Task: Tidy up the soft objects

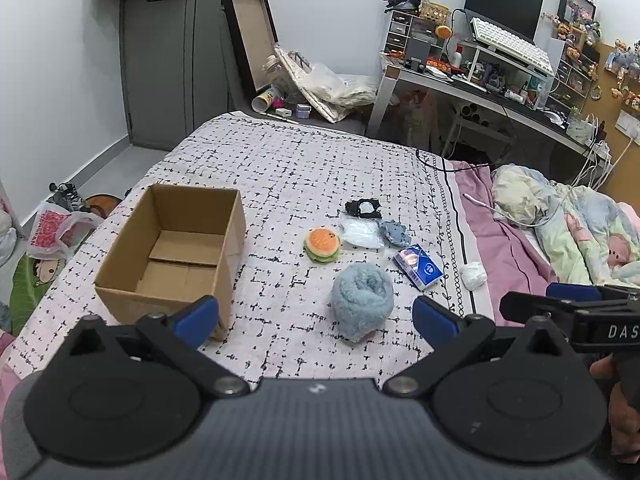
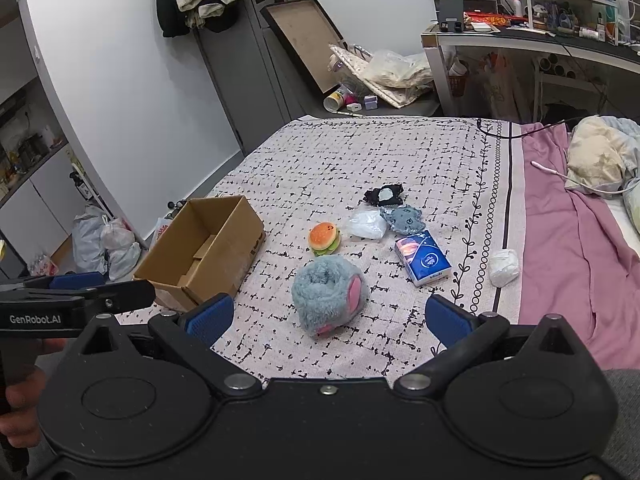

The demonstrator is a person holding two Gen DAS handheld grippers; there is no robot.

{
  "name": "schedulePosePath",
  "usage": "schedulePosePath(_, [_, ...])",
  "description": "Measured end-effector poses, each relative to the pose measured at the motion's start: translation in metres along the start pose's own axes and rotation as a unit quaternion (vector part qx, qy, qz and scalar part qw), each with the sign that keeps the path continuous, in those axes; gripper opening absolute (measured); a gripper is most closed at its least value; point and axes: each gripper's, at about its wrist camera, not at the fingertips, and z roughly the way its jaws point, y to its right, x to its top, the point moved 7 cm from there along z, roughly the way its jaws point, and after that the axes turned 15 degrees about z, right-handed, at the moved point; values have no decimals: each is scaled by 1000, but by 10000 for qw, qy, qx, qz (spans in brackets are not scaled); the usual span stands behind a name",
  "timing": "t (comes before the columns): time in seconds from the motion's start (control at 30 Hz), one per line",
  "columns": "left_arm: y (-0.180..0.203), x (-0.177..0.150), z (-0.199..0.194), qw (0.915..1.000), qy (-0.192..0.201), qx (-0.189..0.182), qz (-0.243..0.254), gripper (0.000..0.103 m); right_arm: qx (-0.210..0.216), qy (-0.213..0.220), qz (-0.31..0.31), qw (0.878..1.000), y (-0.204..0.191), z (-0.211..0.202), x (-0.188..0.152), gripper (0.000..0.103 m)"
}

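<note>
An open empty cardboard box (image 1: 172, 252) (image 2: 204, 252) stands on the patterned bed cover at the left. To its right lie a fluffy blue roll with pink patches (image 1: 362, 306) (image 2: 328, 294), a burger plush (image 1: 322, 245) (image 2: 325, 238), a clear white bag (image 1: 362, 234) (image 2: 367, 224), a grey-blue plush (image 1: 394, 233) (image 2: 402, 219), a black and white piece (image 1: 363, 208) (image 2: 384, 196), a blue tissue pack (image 1: 418, 266) (image 2: 422, 258) and a white wad (image 1: 473, 275) (image 2: 504, 266). My left gripper (image 1: 316, 318) and right gripper (image 2: 330, 316) are open and empty, just short of the fluffy roll.
A pink sheet (image 2: 568, 240) and rumpled bedding (image 1: 576, 220) lie on the right. A white cable (image 2: 576, 180) crosses them. Bags (image 2: 104, 244) sit on the floor left of the bed. A cluttered desk (image 1: 480, 88) stands beyond the bed's far end.
</note>
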Motion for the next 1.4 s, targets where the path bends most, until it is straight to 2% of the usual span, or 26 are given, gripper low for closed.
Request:
schedulePosePath(0.33, [3,1,31,9998,-68,-142,-142,102,-79,126,311,9994,9,6,8,103])
schedulePosePath(0.47, [5,-2,50,9991,-234,-269,-237,100,-174,132,579,9981,18,14,13,103])
schedulePosePath(0.73, [11,4,75,9985,-177,-415,-306,99,-271,11,1162,9929,36,32,21,103])
schedulePosePath(1.0, [18,8,105,9968,-268,-613,-432,87,-355,-28,1489,9882,43,55,25,101])
schedulePosePath(1.07, [18,8,113,9961,-316,-662,-492,81,-381,-67,1609,9862,44,66,24,96])
schedulePosePath(1.2, [16,6,132,9924,-502,-838,-745,61,-284,-378,1857,9815,45,91,18,83])
schedulePosePath(1.27, [14,5,141,9908,-589,-876,-848,57,-263,-560,2069,9764,48,104,13,73])
schedulePosePath(1.4, [9,4,158,9879,-769,-933,-974,51,-142,-885,2556,9626,56,124,5,59])
